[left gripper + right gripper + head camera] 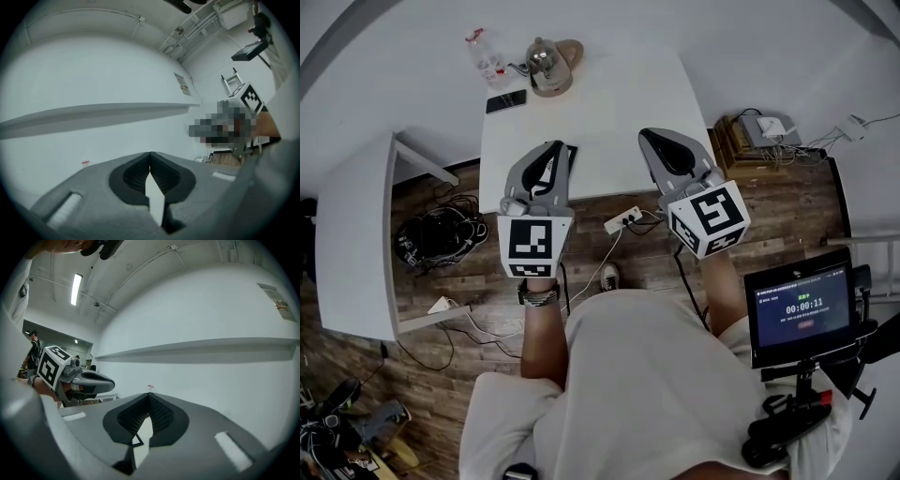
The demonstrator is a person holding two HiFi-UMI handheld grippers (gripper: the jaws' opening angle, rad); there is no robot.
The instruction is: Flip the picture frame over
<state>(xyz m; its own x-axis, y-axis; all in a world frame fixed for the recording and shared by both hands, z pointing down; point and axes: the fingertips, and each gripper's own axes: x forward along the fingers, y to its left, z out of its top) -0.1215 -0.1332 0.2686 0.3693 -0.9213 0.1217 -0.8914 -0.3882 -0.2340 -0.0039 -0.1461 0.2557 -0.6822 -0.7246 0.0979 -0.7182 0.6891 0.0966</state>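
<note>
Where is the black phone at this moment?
Head view: the phone lies flat at the far left corner of the white table, just left of the glass dome on a wooden base, near the plastic bottle.

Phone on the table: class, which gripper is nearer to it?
Left. The left gripper is a little toward the person and right of the phone; the right gripper is much farther right.

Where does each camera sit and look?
Head view: on the person's head, looking down at the white table; shows forearms, left gripper, right gripper.
Left gripper view: on that gripper, facing a white wall past shut jaws; right gripper at right.
Right gripper view: likewise; left gripper at left.
Shared: both gripper views see the wall's grey ledge.
</note>
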